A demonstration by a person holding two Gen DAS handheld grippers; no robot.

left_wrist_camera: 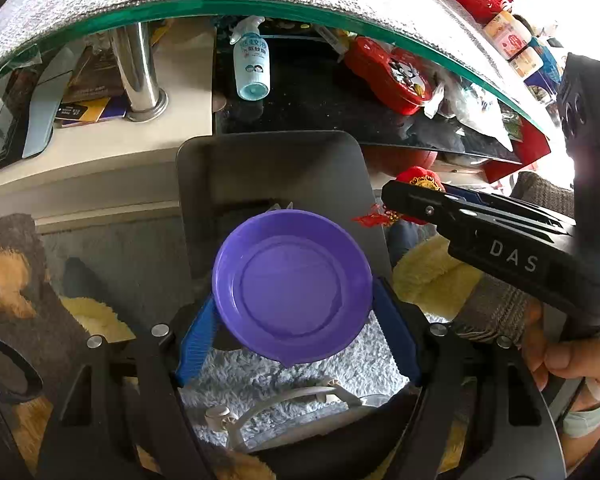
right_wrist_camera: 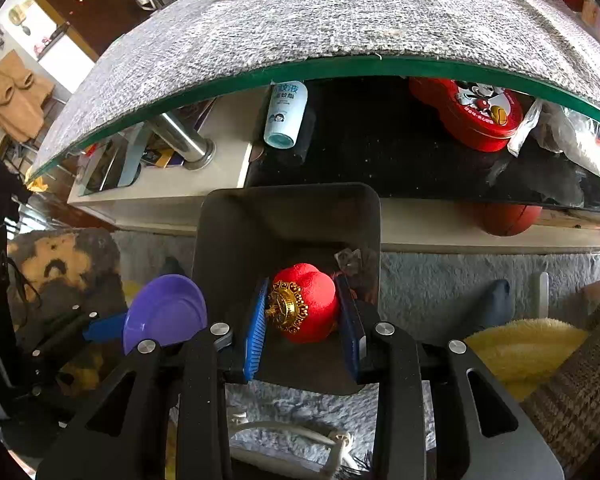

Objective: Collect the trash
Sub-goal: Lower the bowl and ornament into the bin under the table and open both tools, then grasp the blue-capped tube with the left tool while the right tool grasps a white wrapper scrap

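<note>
My left gripper (left_wrist_camera: 294, 320) is shut on a purple plastic bowl (left_wrist_camera: 292, 286), held by its rim over a dark grey bin (left_wrist_camera: 268, 168). The bowl also shows in the right wrist view (right_wrist_camera: 162, 312), left of the bin (right_wrist_camera: 288, 220). My right gripper (right_wrist_camera: 304, 312) is shut on a red plush ornament with a gold emblem (right_wrist_camera: 304, 302), held over the bin's open mouth. The right gripper shows in the left wrist view (left_wrist_camera: 392, 194) with the ornament (left_wrist_camera: 418, 178) at its tip. Some clear wrapper (right_wrist_camera: 350, 260) lies inside the bin.
A glass table with a grey mat (right_wrist_camera: 340, 20) stands behind the bin. On its lower shelf lie a spray bottle (right_wrist_camera: 286, 114) and a red tin (right_wrist_camera: 476, 114). A basketball (right_wrist_camera: 508, 220) sits underneath. A fluffy rug (right_wrist_camera: 440, 280), a yellow cushion (right_wrist_camera: 524, 348) and a white cable (right_wrist_camera: 292, 436) lie below.
</note>
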